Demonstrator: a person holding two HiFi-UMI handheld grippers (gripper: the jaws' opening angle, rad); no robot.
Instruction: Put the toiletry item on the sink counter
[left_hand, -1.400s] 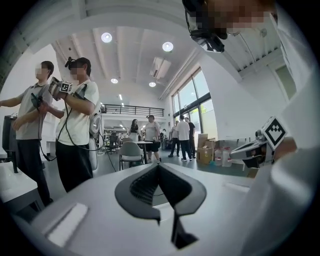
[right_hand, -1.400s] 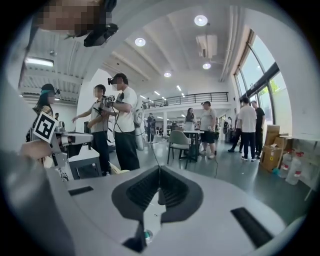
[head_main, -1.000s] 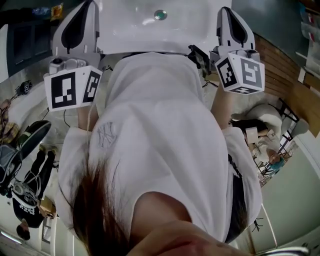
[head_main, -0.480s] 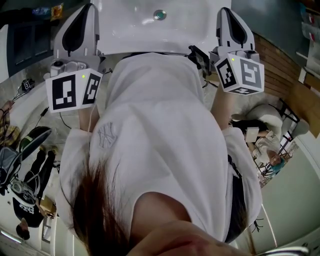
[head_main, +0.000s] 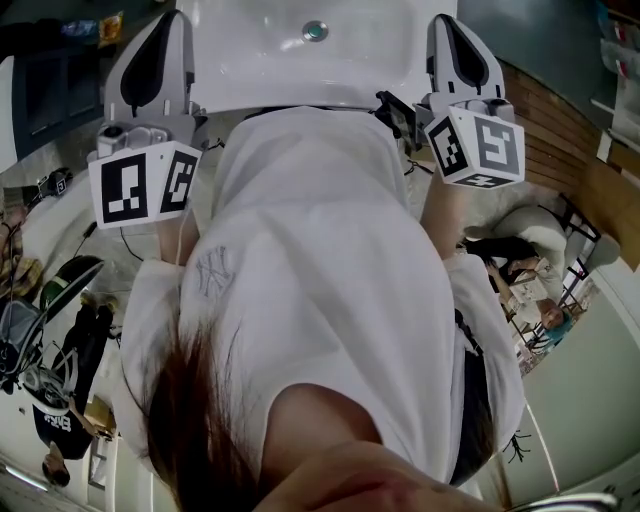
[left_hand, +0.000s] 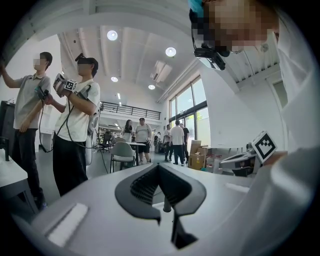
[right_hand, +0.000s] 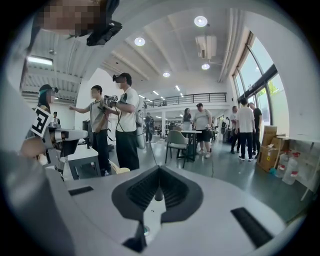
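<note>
No toiletry item shows in any view. In the head view I look down my own white T-shirt (head_main: 310, 260) at a white sink (head_main: 250, 75) with a round drain (head_main: 315, 31) at the top edge. My left gripper (head_main: 172, 22) is held up at the left of the sink and my right gripper (head_main: 447, 24) at its right, both pointing away from me. In the left gripper view the left gripper (left_hand: 159, 166) has its jaws closed tip to tip with nothing between. The right gripper (right_hand: 159, 168) looks the same in its own view, shut and empty.
Both gripper views look out over an open hall. Two people (left_hand: 75, 100) holding grippers stand at the left, with a chair (left_hand: 122, 152) and a table behind. Further people (right_hand: 202, 125), a chair (right_hand: 176, 142) and cardboard boxes (right_hand: 270, 150) stand on the grey floor.
Both grippers stay raised beside the sink and shut. The left gripper's marker cube has drifted slightly left, and the whole view has shifted a little.
</note>
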